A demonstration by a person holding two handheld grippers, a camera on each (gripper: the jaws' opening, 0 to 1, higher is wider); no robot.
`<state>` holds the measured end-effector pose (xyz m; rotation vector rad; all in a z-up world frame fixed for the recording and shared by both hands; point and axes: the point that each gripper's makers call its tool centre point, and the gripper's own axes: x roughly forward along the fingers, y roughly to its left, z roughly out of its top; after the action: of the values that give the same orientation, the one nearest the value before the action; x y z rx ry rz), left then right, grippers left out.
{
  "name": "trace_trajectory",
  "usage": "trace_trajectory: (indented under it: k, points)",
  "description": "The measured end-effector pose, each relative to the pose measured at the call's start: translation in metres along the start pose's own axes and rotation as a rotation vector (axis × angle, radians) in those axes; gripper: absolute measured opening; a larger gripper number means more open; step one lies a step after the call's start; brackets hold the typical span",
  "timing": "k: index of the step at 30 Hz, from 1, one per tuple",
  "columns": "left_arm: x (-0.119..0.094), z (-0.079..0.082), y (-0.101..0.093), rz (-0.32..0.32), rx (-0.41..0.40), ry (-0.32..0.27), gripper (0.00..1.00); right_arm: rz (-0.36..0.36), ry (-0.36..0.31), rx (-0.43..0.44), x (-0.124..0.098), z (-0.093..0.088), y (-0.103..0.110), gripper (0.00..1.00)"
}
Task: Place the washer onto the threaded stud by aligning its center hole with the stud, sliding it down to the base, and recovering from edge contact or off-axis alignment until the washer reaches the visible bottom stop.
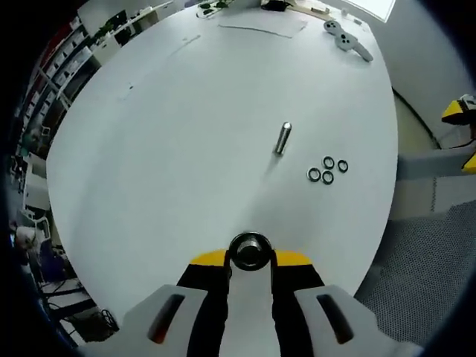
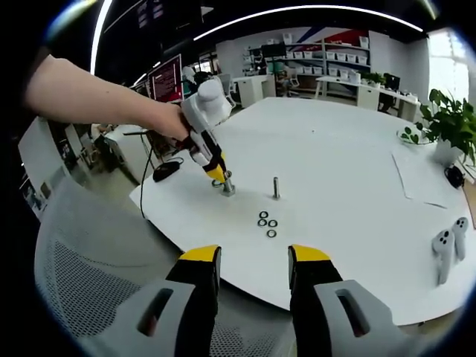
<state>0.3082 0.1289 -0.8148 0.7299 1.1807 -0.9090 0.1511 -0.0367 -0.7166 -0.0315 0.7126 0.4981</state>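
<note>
My left gripper [image 1: 251, 256] is shut on a short metal stud [image 1: 251, 251] that I see end-on between the yellow tips. In the right gripper view a hand holds that left gripper [image 2: 221, 177] down on the same stud [image 2: 227, 187], which stands near the table's edge. A second threaded stud [image 1: 282, 138] [image 2: 276, 187] stands upright and bare on the white table. Several dark washers [image 1: 327, 169] [image 2: 267, 222] lie flat in a cluster beside it. My right gripper [image 2: 253, 262] hovers open off the table's edge, with nothing between its fingers.
The round white table [image 1: 186, 134] has a sheet of paper [image 1: 264, 26] and two white handheld controllers [image 1: 348, 37] [image 2: 446, 253] on its far side. A grey mesh chair [image 2: 82, 275] sits below my right gripper. A potted plant [image 2: 446, 123] stands by the table's edge.
</note>
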Motion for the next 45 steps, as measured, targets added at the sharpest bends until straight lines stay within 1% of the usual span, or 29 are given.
trace_trajectory:
  k: [5,11,20,23,26,30,35,39,43,45]
  points:
    - [0.009,-0.003,-0.001,-0.003,0.008,0.013,0.19,-0.006,-0.001,0.006,0.0,0.0,-0.002,0.39]
    - [0.019,-0.005,-0.003,0.004,0.009,0.016,0.19,-0.009,0.006,0.005,0.0,-0.002,-0.002,0.39]
    - [0.03,-0.006,-0.005,0.004,0.021,0.031,0.19,-0.013,0.01,0.007,0.0,-0.002,-0.003,0.38]
    - [0.032,-0.009,-0.006,0.007,0.043,0.04,0.19,-0.016,0.01,0.007,0.0,-0.003,-0.004,0.38]
    - [0.035,-0.008,-0.003,0.008,0.036,0.034,0.19,-0.01,0.008,0.008,0.0,-0.002,-0.003,0.38]
    - [0.034,-0.008,-0.005,-0.001,0.035,0.031,0.2,-0.009,0.01,0.007,0.001,-0.002,-0.003,0.38]
    - [0.033,-0.007,-0.004,-0.005,0.009,0.011,0.21,-0.01,0.012,0.007,0.0,-0.003,-0.003,0.38]
    - [0.034,-0.007,-0.003,0.002,0.004,-0.002,0.22,-0.008,0.015,0.006,0.001,-0.003,-0.003,0.38]
    - [0.033,-0.006,-0.001,0.018,0.013,-0.02,0.27,-0.005,0.019,0.003,0.001,-0.004,-0.002,0.38]
    - [0.033,-0.006,0.002,0.021,0.013,-0.03,0.28,-0.001,0.023,0.001,0.001,-0.004,-0.001,0.38]
